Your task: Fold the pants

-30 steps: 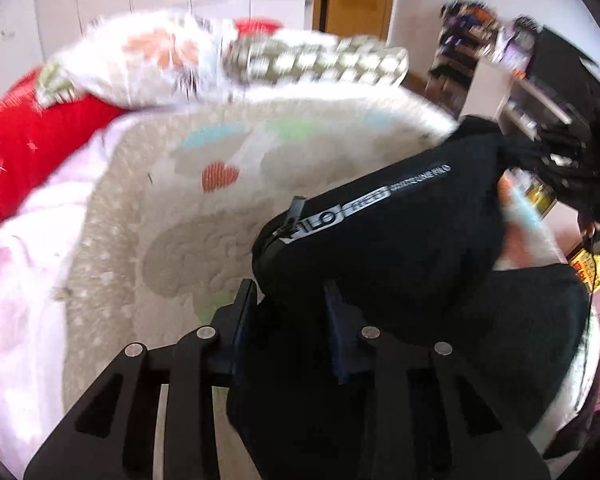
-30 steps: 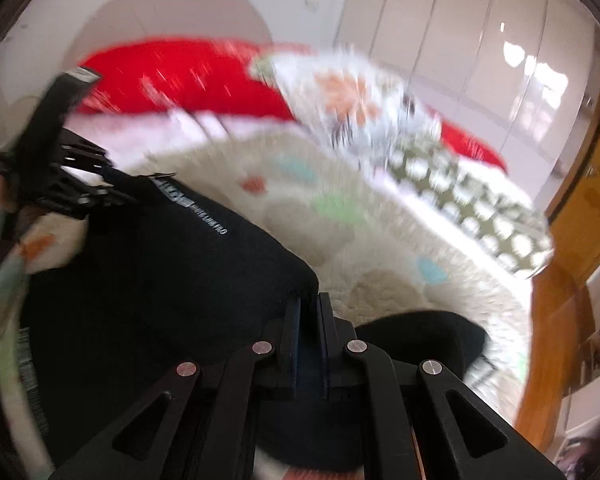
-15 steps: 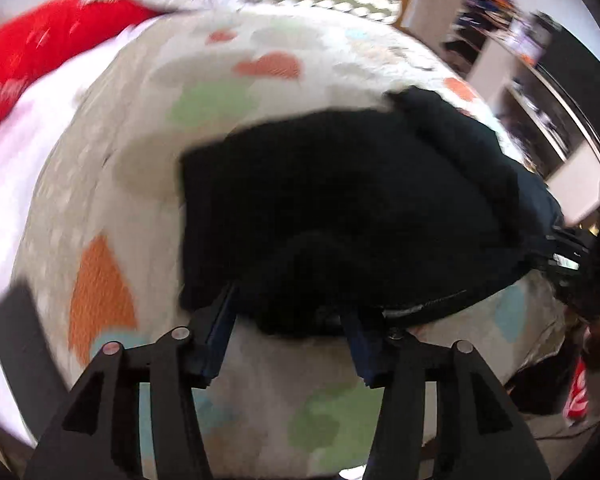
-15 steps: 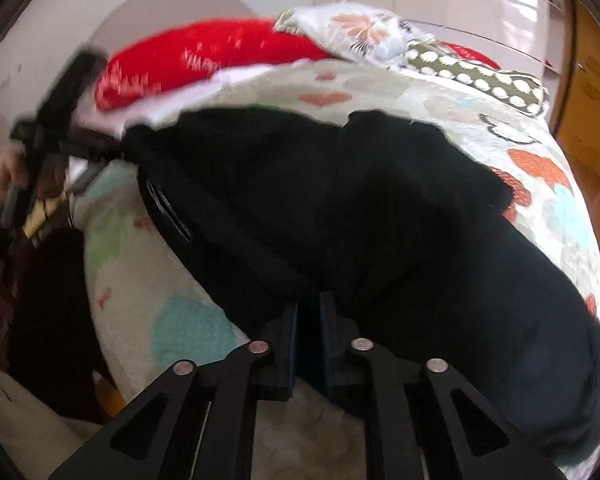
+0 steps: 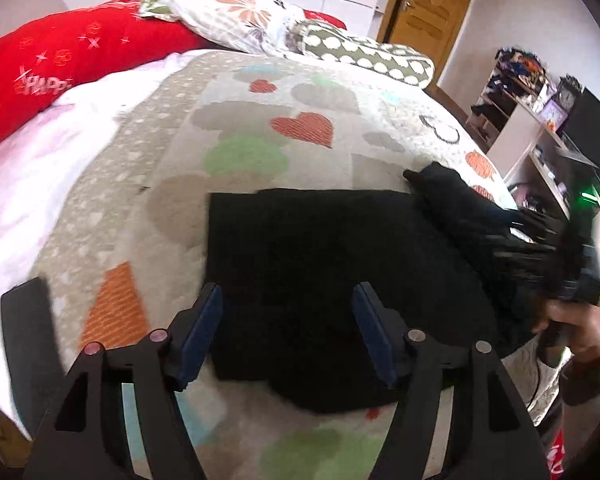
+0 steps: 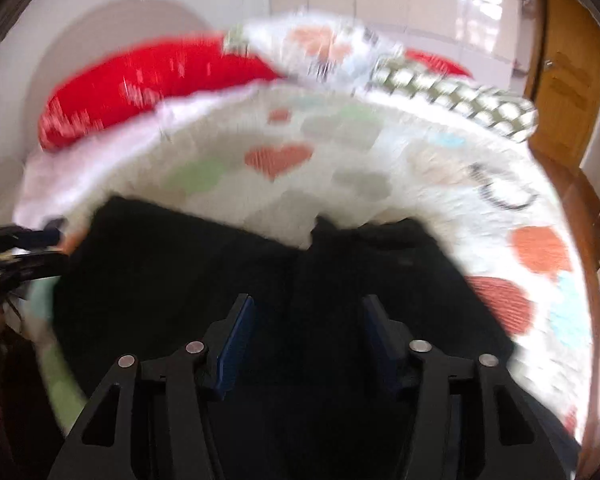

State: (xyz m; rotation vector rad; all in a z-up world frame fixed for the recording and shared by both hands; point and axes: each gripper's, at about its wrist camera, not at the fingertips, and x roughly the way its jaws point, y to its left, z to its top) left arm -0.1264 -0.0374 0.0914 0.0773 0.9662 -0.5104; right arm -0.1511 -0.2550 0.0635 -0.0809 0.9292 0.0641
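The black pants [image 5: 320,264] lie folded in a flat block on the heart-patterned blanket [image 5: 260,128]. My left gripper [image 5: 286,312] is open and empty, just above the near edge of the pants. The right wrist view is blurred; the pants [image 6: 180,280] fill its lower half. My right gripper [image 6: 308,328] is open and empty over them. The right gripper also shows at the right of the left wrist view [image 5: 548,240], by the pants' right end.
A red pillow [image 5: 60,72], a floral pillow [image 5: 236,16] and a dotted pillow [image 5: 364,56] lie at the head of the bed. A wooden door [image 5: 428,20] and shelves [image 5: 540,120] stand to the right. A dark flat object [image 5: 28,340] lies at the bed's left edge.
Both grippers carried the pants' end over, laid it down on the blanket and opened. The pants now lie flat and folded; both grippers have drawn back.
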